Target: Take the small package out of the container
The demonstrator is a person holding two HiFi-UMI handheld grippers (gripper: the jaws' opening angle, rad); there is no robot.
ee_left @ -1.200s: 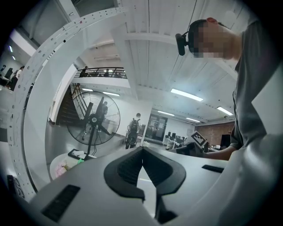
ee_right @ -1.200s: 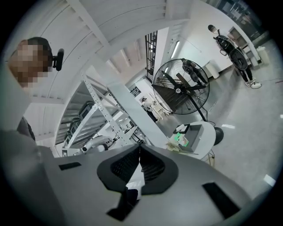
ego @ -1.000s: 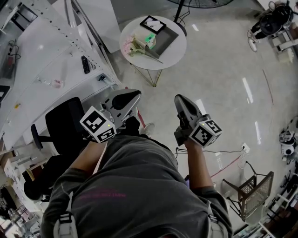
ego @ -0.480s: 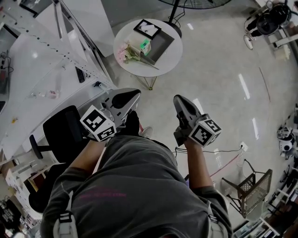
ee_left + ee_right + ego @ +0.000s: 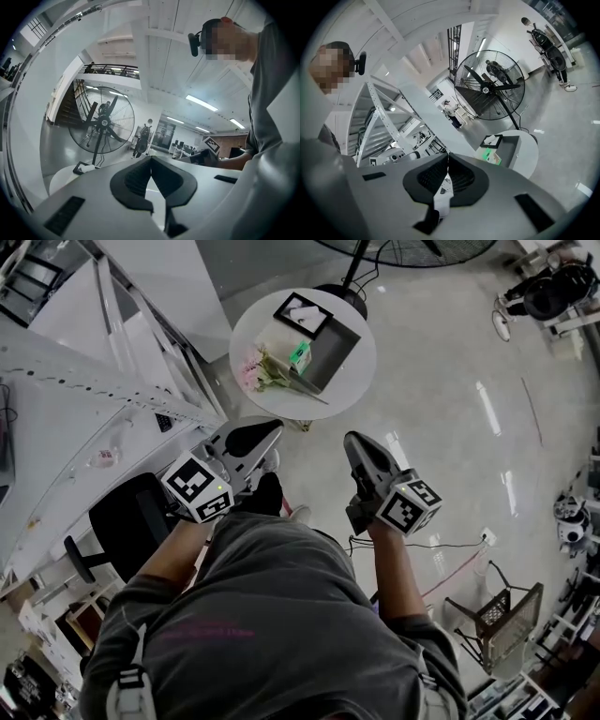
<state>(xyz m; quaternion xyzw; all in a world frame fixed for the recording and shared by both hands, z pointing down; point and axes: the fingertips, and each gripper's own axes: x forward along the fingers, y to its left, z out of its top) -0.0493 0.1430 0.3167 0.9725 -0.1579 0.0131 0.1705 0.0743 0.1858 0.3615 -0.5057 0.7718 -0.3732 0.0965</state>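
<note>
A round white table stands ahead on the floor. On it lie a dark grey tray, a small black-framed container with a white package inside, and a green-and-white box at the tray's edge. Both grippers are held well short of the table, over the floor. My left gripper is shut and empty, and so is my right gripper. In the right gripper view the table, green box and black-framed container sit beyond the closed jaws. The left gripper points toward a fan.
A bunch of pale flowers lies on the table's left side. A big standing fan is behind the table. A white metal frame and desk run along the left, with a black office chair beside me. Cables lie on the floor at right.
The table has drifted slightly lower and looks a little larger in the head view as the person moves toward it. Both grippers keep the same shut pose.
</note>
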